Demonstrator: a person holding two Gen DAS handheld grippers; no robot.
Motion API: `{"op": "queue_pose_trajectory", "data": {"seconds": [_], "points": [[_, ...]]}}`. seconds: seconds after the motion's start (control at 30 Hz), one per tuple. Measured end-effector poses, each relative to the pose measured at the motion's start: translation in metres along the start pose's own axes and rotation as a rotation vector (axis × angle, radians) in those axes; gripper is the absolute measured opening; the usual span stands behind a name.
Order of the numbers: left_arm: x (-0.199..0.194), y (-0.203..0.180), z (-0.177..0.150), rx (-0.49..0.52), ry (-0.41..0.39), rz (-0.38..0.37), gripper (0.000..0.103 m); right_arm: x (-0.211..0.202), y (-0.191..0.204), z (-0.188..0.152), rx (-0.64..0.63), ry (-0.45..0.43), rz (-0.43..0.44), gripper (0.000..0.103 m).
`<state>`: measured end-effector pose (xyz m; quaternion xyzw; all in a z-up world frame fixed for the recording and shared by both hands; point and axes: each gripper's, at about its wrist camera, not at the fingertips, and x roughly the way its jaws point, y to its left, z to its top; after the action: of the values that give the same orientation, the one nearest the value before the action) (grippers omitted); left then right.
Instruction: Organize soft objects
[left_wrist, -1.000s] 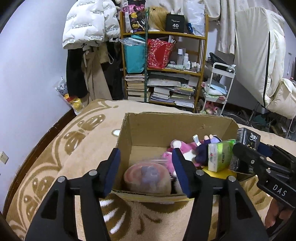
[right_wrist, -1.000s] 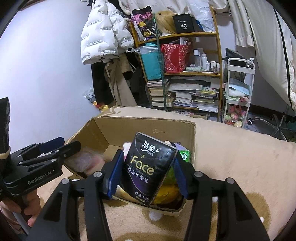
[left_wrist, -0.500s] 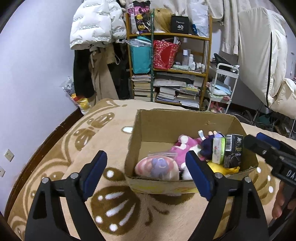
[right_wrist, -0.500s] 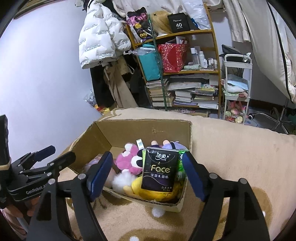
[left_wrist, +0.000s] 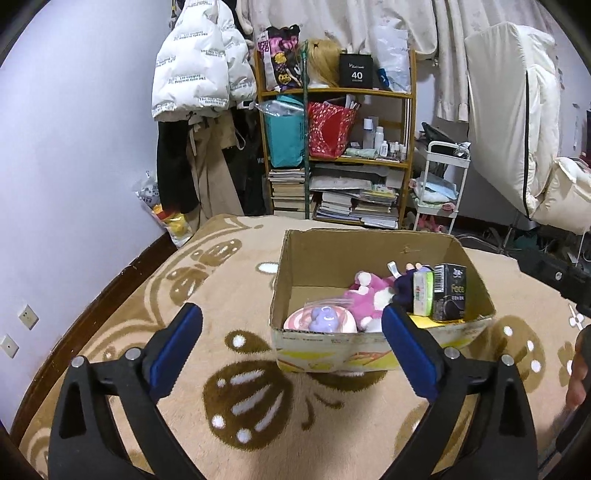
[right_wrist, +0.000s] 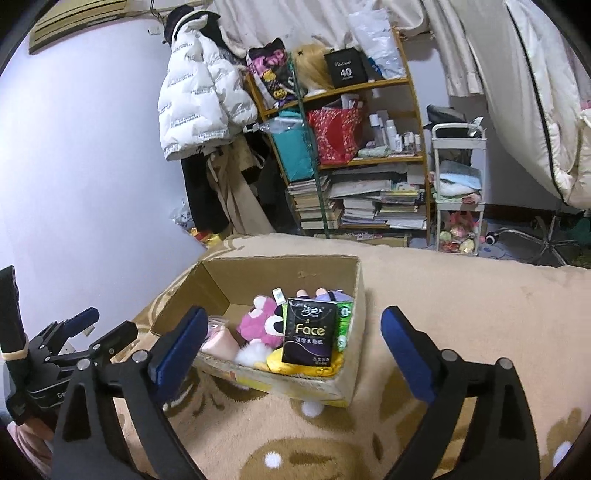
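An open cardboard box (left_wrist: 332, 258) (right_wrist: 258, 269) sits on a beige patterned blanket. Inside it are a pink plush toy (left_wrist: 369, 299) (right_wrist: 258, 325), a bagged pink and purple round toy (left_wrist: 321, 319), a dark purple plush (left_wrist: 404, 286), a green tissue pack (left_wrist: 423, 291) (right_wrist: 343, 321), a black "Face" tissue pack (left_wrist: 448, 291) (right_wrist: 309, 330) standing upright, and something yellow (right_wrist: 284, 362) beneath. My left gripper (left_wrist: 291, 349) is open and empty, in front of the box. My right gripper (right_wrist: 291, 349) is open and empty, pulled back from the box.
The blanket (left_wrist: 221, 295) covers a bed with a dark wooden edge (left_wrist: 103, 302) at the left. Beyond stand a cluttered wooden shelf (left_wrist: 340, 155), hanging coats (left_wrist: 199, 96), a white trolley (left_wrist: 439, 184) and a purple wall. The left gripper shows at the right wrist view's left edge (right_wrist: 81, 339).
My right gripper opened, left the black tissue pack standing in the box and drew back. My left gripper opened wider and also backed away from the box.
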<state>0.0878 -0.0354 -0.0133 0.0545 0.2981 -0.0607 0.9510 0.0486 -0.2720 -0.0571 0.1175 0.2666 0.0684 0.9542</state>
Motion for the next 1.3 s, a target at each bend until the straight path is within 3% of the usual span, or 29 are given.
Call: {"op": "queue_pose_trajectory", "data": {"seconds": [0.47, 0.73, 1.3], "points": [[-0.053, 0.002, -0.005, 0.018, -0.068, 0.008, 0.100, -0.063, 0.002, -0.013, -0.023, -0.070, -0.067, 0.103], [-0.068, 0.008, -0.019, 0.023, -0.052, 0.026, 0.100, -0.086, -0.003, -0.026, -0.001, -0.072, -0.073, 0.103], [-0.065, 0.010, -0.020, 0.023, -0.035, 0.052, 0.100, -0.087, -0.009, -0.029, 0.008, -0.066, -0.096, 0.103]]}}
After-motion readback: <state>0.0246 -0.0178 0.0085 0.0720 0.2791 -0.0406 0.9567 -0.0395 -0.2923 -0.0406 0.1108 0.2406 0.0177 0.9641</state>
